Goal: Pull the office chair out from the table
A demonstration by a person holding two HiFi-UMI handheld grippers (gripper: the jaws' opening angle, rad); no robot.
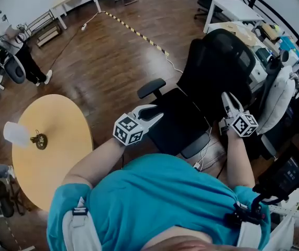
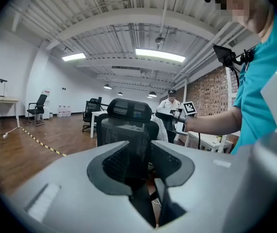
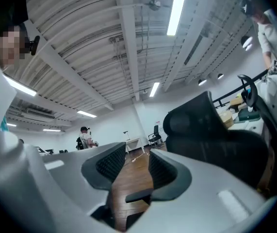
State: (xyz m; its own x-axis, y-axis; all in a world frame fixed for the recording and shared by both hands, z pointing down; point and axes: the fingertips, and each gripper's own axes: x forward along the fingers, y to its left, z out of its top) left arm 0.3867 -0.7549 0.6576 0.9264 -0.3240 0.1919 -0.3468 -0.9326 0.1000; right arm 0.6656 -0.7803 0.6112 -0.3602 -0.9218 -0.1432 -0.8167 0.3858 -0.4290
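– So, where's the office chair (image 1: 212, 82)?
– On the wood floor (image 1: 102, 51) just ahead, seat toward me. Left tool (image 1: 158, 112) and right tool (image 1: 229, 99) flank it, both released, gripping nothing.
– Risk?
– Its base could snag the white cable (image 1: 208, 140) when pulled, I'd judge.
– Surroundings?
– Round wooden surface (image 1: 60, 135) left, apart; white desk (image 1: 238, 7) right; big open room.

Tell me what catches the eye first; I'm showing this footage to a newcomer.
A black office chair fills the middle of the head view. The left gripper and right gripper hover at its two sides, jaws apart and empty. A round wooden table sits at the lower left.
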